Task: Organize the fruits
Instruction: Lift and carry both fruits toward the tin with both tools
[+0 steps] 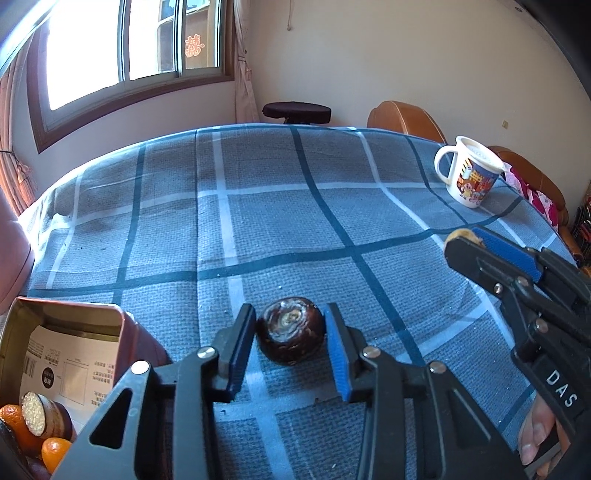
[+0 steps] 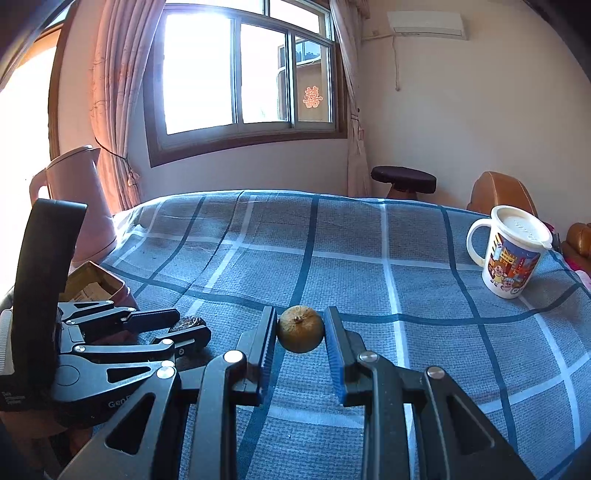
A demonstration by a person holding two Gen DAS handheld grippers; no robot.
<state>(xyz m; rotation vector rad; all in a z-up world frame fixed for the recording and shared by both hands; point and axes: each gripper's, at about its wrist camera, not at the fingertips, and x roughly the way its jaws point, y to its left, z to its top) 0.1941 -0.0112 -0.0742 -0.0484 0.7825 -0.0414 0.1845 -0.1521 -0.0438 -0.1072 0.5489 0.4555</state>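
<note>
Blue checked cloth [image 1: 280, 206]: covers the surface, with dark blue and white lines crossing in squares.
Left gripper [image 1: 290, 334]: black, blue pads inside; jaws closed on a dark brown round fruit [image 1: 290, 335], pads touching both of its sides; fruit resting on the cloth.
Left gripper from the right wrist view [image 2: 184, 328]: at the left, low over the cloth, dark fruit [image 2: 189, 323] between its fingers.
Writing on left gripper body: "Gen" readable in white, remaining letters hidden; small white text lower, too small to read.
Right gripper [image 2: 300, 334]: jaws closed on a small yellow-brown round fruit [image 2: 300, 328], gripped on both sides above the cloth.
Right gripper from the left wrist view [image 1: 463, 240]: at the right, tip of the yellow-brown fruit [image 1: 460, 233] visible at its end.
Writing on right gripper: "DAS" in white letters; fingertips of a hand [image 1: 537, 439] under it.
Metal tin [image 1: 70, 332]: at the left near edge, open, red outside; printed label with barcode and small text inside, not readable.
Inside tin: orange fruits [image 1: 53, 452] and a cut dark piece with pale face [image 1: 37, 413].
Mug [image 2: 511, 254]: white, with lid, cartoon pig figures and coloured buildings; far right on the cloth, well apart from both grippers.
Pink kettle [image 2: 79, 206]: at the far left edge.
Window [image 2: 243, 70]: red paper-cut "囍" [image 2: 312, 97] on the glass.
Air conditioner [image 2: 426, 25]: white, high on the wall.
</note>
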